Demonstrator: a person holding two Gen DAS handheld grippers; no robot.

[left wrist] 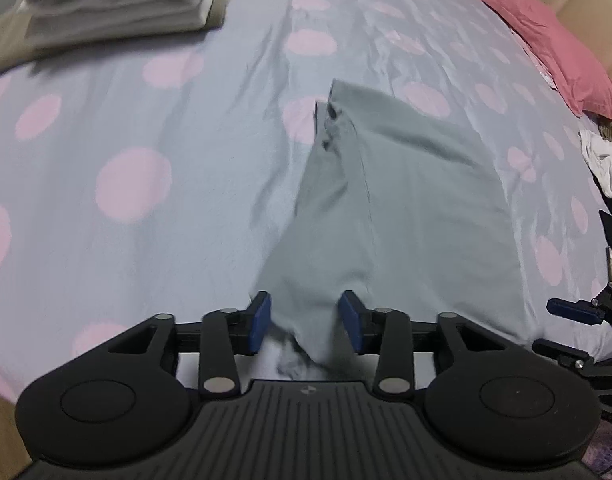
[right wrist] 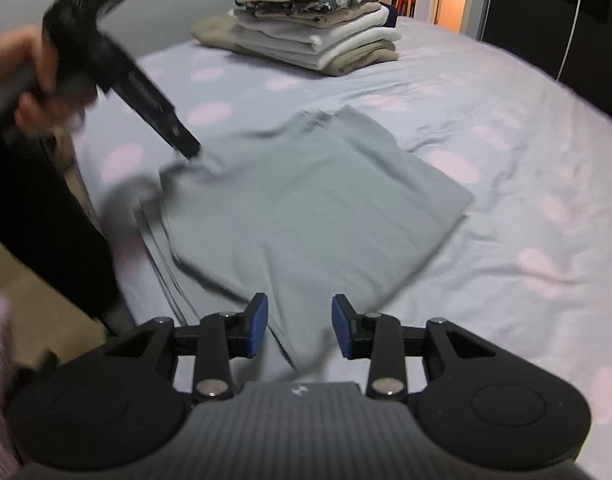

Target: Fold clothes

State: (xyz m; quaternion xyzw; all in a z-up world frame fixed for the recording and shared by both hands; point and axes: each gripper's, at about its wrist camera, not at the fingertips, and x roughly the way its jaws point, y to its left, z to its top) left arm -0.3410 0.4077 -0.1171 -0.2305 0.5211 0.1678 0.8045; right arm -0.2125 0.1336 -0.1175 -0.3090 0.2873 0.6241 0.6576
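Right wrist view shows a bed (right wrist: 506,152) in dotted lilac sheet, a folded grey garment (right wrist: 306,208) near its front edge, folded clothes stack (right wrist: 318,28) at the far edge. Left gripper (left wrist: 305,322) and right gripper (right wrist: 300,326) stand released, cloth between their pads.

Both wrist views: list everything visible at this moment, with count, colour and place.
grey garment: one, pale grey, folded flat mid-bed, a corner between the left jaws
bed sheet: one, lilac-grey with pink dots, covering the bed
stack of folded clothes: one pile, white, beige and patterned, far end of bed
pillow: one, pink, at the bed's right edge in the left view
loose clothes: small heap, white and dark, below the pillow
left gripper: black, blue pads, jaws apart around the garment corner
right gripper: black, blue pads, jaws apart above the garment's near edge
hand: one, holding the left gripper's handle
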